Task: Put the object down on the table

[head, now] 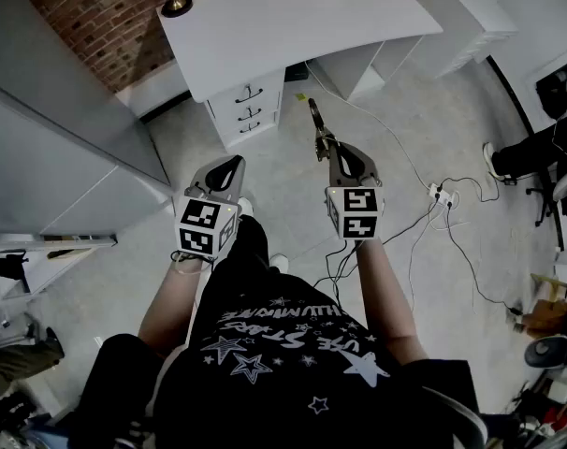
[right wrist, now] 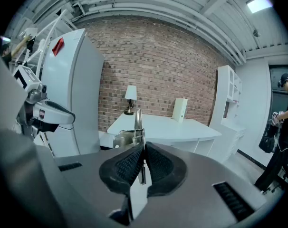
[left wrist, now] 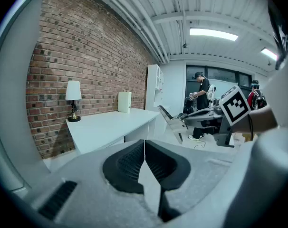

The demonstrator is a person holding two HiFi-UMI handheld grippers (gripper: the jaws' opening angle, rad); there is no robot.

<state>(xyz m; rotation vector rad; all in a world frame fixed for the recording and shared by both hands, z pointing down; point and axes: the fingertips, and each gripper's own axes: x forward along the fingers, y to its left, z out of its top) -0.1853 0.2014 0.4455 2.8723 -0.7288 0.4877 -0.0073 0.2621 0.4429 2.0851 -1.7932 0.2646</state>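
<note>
My right tongs clamp a slim metal tool pointing lengthwise toward the white counter ahead, while my left tongs sit closed and empty.

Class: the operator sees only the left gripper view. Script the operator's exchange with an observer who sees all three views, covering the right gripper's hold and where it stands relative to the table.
Operator: Is the right gripper really clamping something?
Observer: Yes. In its own view the right gripper has its pads pressed on a thin metal tool.
Operator: Is the tool over the table?
Observer: No. In the head view it shows against the floor, short of the table.
</note>
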